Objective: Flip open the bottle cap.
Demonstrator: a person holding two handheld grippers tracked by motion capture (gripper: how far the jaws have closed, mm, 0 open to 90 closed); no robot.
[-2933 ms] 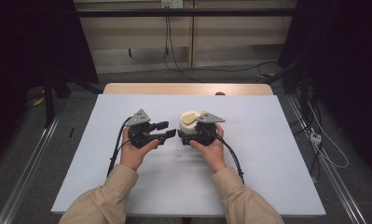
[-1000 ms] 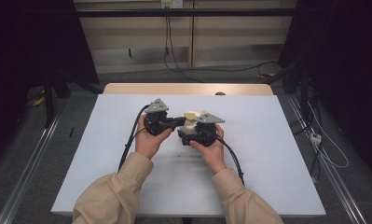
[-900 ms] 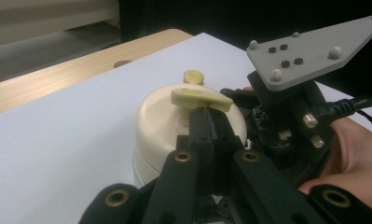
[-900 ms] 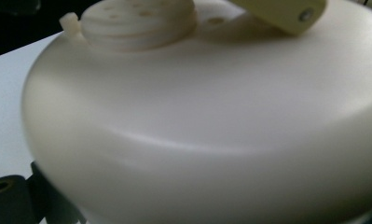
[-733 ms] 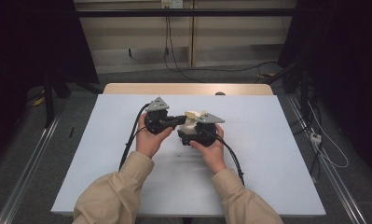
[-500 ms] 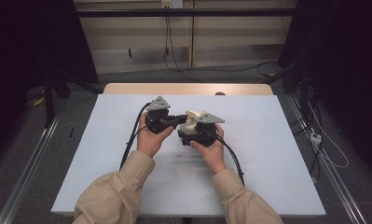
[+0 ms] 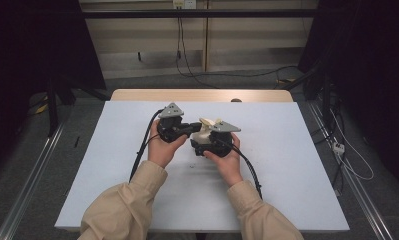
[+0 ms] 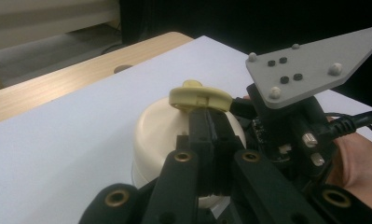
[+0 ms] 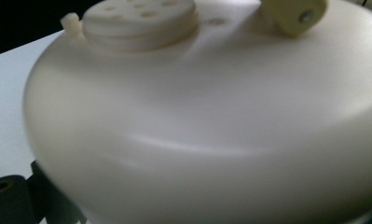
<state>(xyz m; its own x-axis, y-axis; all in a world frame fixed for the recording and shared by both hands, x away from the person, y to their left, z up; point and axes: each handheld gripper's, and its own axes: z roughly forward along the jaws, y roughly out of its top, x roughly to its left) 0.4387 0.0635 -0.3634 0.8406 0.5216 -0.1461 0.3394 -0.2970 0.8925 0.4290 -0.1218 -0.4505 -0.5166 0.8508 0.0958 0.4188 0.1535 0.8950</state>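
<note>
At mid-table, cream round container (image 7: 203, 134) against right claw (image 7: 205, 145), its grip untellable; closed left claw (image 8: 210, 122) beneath its yellow handle (image 8: 200, 97)

The high view looks down and forward over the white worktop (image 7: 287, 165), while both claw views sit close against the same cream rounded plastic container (image 8: 160, 126).

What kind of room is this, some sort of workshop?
Probably a lab set up for recording: a bare white table ringed by dark curtains, loose cables across the floor, and a person working with handheld grippers.
</note>
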